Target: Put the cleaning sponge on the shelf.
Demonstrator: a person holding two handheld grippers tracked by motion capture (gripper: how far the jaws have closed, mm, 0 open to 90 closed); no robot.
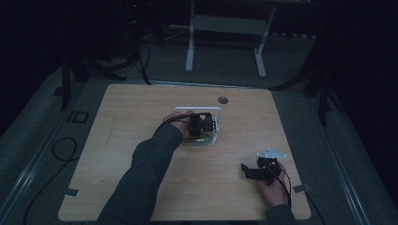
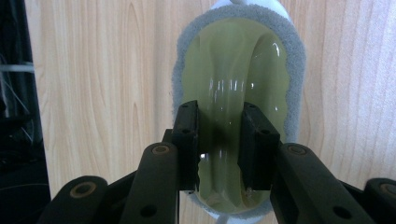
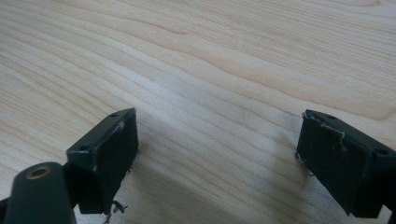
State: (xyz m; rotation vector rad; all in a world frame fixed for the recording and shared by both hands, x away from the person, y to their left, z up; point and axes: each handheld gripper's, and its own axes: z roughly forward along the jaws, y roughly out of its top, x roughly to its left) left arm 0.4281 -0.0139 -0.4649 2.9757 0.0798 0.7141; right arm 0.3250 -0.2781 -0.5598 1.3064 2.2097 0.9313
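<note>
Because the right gripper (image 1: 248,168) lies idle at the near right of the table (image 1: 141,112), well apart from the work, nothing steadies the pad if it shifts. That is my first worry: the left gripper (image 1: 206,123) works alone farther up the table, at its middle. The thing it reaches for is an oval scrubbing pad (image 2: 233,60), grey foam round its rim and a glossy yellow-green top that rises into a rounded ridge. That top looks slick and curved, so a grip taken on it could slide off as the hand lifts, and the pad would then drop back or tip on its side. The foam below is soft, so a hard push down would probably squash it and rock the pad rather than seat the jaws. A hold nearer one end than the middle could also let the pad swing.

Nearest the person, in the right gripper view, the right gripper (image 3: 217,140) has its jaws spread wide over bare wood, with nothing between them and nothing touched. Farther off, in the left gripper view, the left gripper (image 2: 219,116) has its jaws about halfway apart, set either side of the ridge on the pad's top. The ridge sits between them, but shadow hides the contact, so I cannot tell whether the jaws press on it or stand just clear. In the high view the scrubbing pad (image 1: 199,139) rests on the table under that gripper.
</note>
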